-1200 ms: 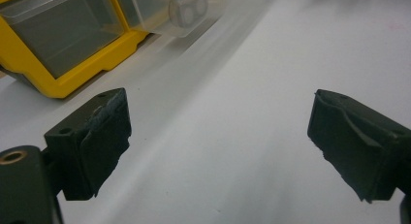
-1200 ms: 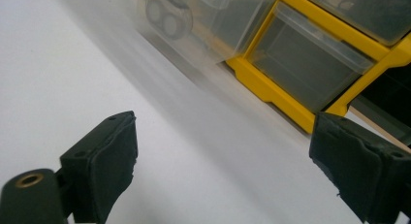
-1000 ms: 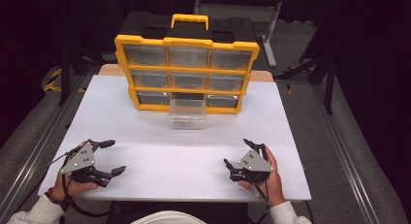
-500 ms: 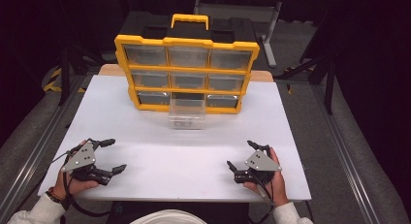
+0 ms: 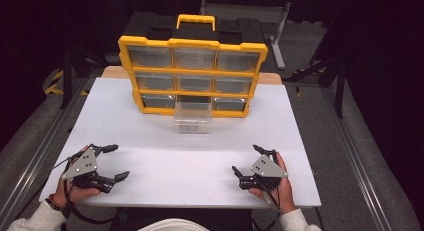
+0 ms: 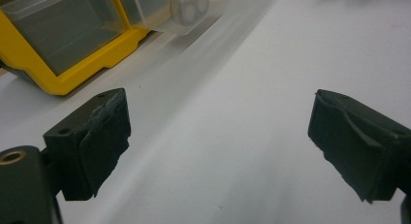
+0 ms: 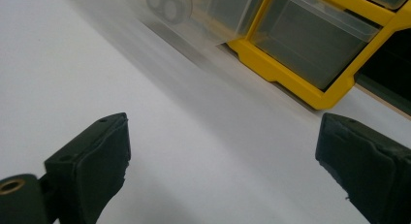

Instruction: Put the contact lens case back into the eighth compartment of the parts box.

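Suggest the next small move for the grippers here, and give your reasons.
Probably reach the right gripper forward to the clear plastic drawer pulled out of the yellow drawer organiser's bottom row. Both it and the left gripper rest open and empty at the white table's near edge, far from it.

— Around the desk (image 5: pixel 125 116)? White top, wooden edge showing at its far side.
— Grey carpeted floor (image 5: pixel 350 156) on both sides, metal rails (image 5: pixel 30 156) running alongside.
— Beyond the desk?
— Dark, barely lit; black stand legs (image 5: pixel 320 73), a pale frame (image 5: pixel 277 36), yellow-black tape (image 5: pixel 55 86) at far left.
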